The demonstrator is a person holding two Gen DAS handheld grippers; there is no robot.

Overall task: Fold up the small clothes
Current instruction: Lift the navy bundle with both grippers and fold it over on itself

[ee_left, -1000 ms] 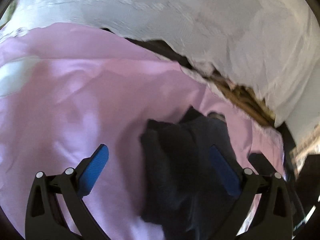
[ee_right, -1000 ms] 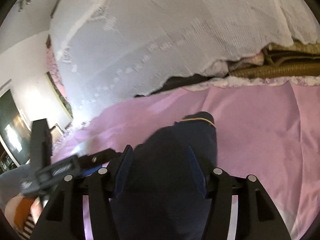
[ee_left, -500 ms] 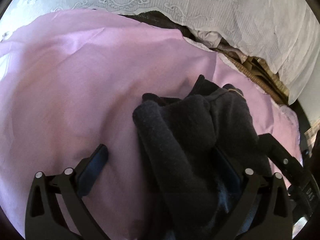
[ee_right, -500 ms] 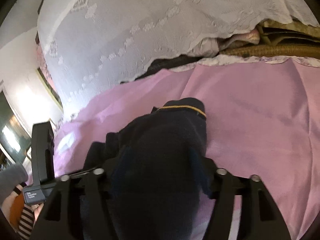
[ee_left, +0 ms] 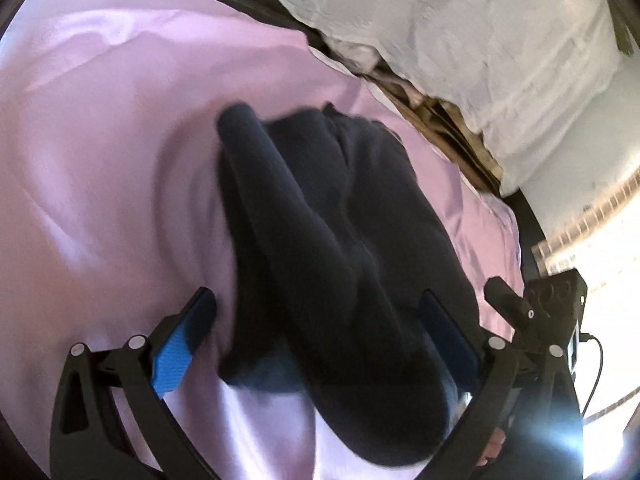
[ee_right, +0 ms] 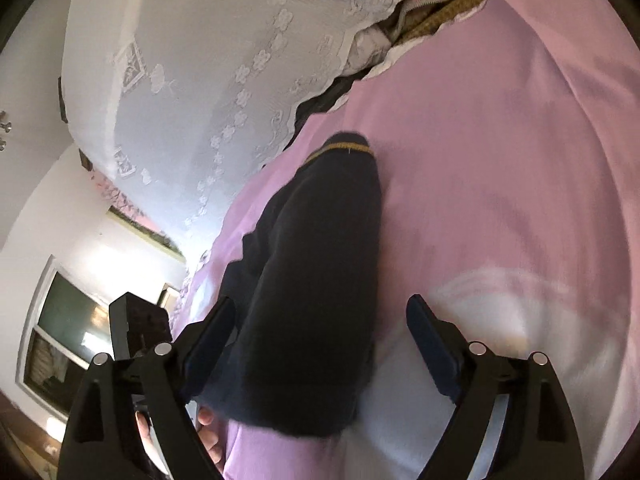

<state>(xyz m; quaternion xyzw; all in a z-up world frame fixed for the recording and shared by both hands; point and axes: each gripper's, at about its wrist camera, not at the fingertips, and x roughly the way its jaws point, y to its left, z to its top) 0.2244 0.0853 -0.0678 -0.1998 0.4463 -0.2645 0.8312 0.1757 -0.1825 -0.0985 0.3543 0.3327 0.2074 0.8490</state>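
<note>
On the left, my left gripper (ee_left: 316, 328) stands wide apart, the dark navy garment (ee_left: 340, 240) bunched between its pads without being pinched. The garment lies mid-scene on the pink sheet (ee_left: 100, 140), its gold-trimmed cuff (ee_right: 344, 147) at the far end. On the right, my right gripper (ee_right: 320, 332) is opening, cloth between the jaws, unclamped. I judge the knit soft, light and limp; take an edge or cuff.
</note>
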